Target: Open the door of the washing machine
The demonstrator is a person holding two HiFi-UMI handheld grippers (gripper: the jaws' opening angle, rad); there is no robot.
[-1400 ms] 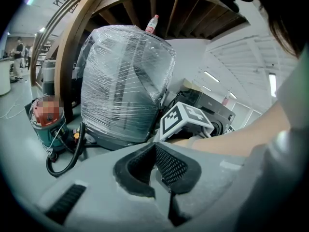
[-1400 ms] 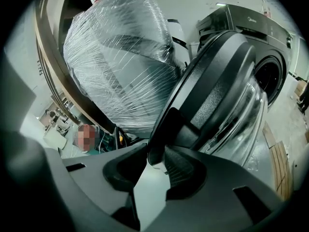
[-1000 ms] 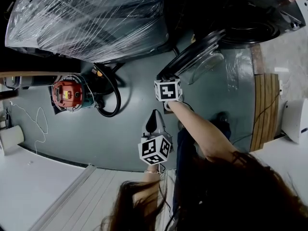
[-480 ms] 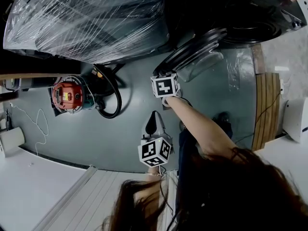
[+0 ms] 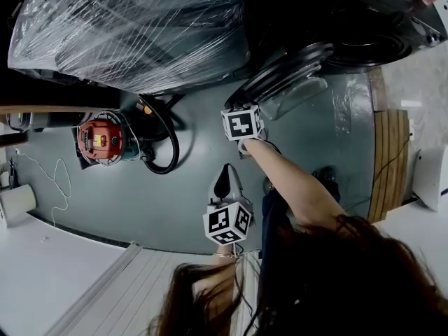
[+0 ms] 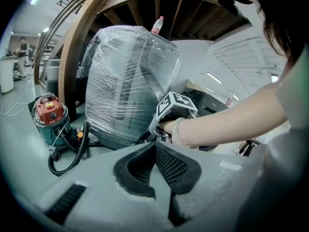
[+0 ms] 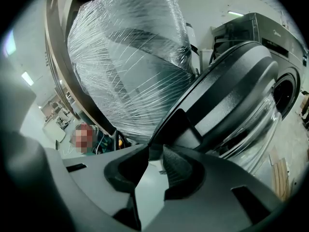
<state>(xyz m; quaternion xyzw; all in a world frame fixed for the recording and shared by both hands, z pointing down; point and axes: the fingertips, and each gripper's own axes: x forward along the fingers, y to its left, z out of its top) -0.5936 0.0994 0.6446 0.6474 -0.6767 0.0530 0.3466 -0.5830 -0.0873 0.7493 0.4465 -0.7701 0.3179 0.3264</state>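
Now the right gripper (image 7: 155, 146), fingers (image 7: 177, 166) just closing, pinches the door (image 7: 231, 91) edge.

Right gripper (image 7: 154, 149), lower centre: its two dark ribbed jaws have just been closing and now grip the lower edge of the round dark grey door (image 7: 231, 81). The door stands swung open, its clear glass bowl (image 7: 258, 139) bulging to the right. Behind it at right are the dark washing machine (image 7: 270, 33) and its drum opening (image 7: 286, 93). At upper left, a large plastic-wrapped bulky object (image 7: 125, 57) stands beside a curved wooden arch (image 7: 57, 66).
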